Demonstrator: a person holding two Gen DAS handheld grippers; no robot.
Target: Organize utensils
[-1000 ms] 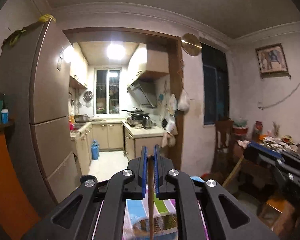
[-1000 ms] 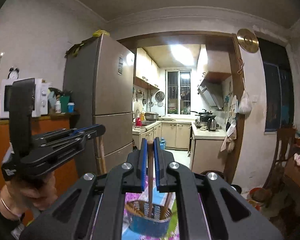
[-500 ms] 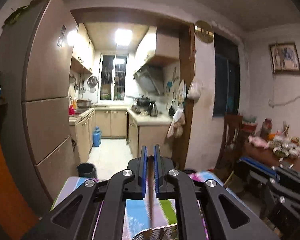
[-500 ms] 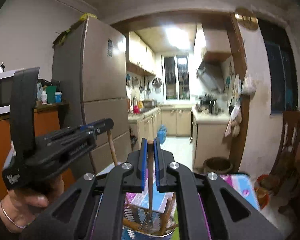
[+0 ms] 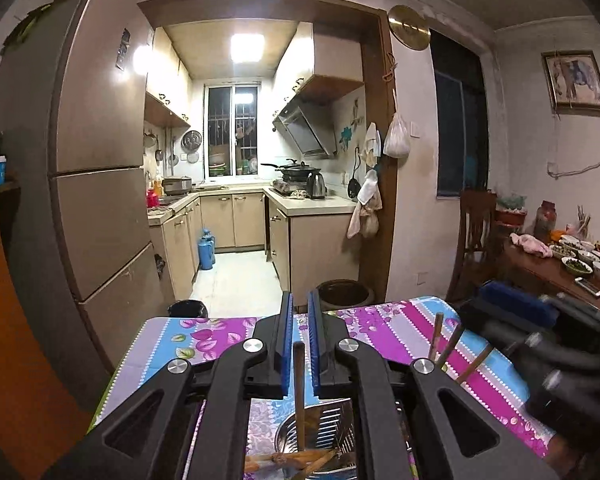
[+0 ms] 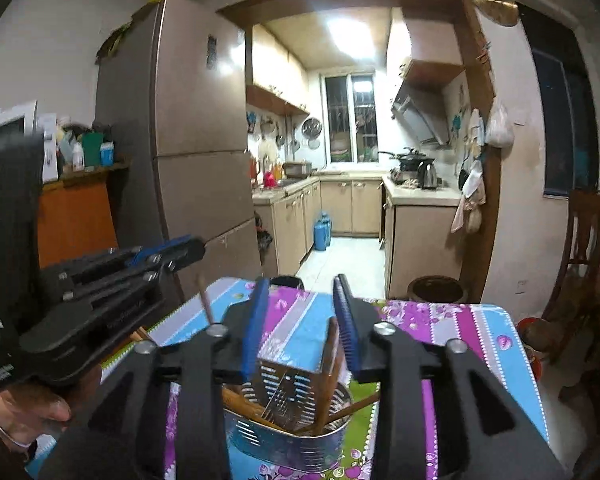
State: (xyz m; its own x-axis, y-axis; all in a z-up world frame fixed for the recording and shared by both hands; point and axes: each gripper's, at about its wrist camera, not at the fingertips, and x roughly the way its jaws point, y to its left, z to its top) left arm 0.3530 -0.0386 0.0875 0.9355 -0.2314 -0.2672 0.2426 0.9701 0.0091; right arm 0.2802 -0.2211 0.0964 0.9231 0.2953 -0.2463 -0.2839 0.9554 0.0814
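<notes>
Both hand-held grippers lowered over metal holder [image 6: 288, 436] of chopsticks [image 6: 327, 376], right hand-held gripper [image 6: 302, 320] just opened wide, left hand-held gripper [image 5: 299, 330] narrow.

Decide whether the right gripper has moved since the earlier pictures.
Yes. The right gripper has sunk toward the metal utensil holder; the fridge now sits higher in its view, and its jaws have just been opening.

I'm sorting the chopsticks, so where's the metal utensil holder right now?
In the right wrist view the metal utensil holder stands on the floral tablecloth, low centre, directly below the right gripper, with wooden chopsticks standing in it.
</notes>
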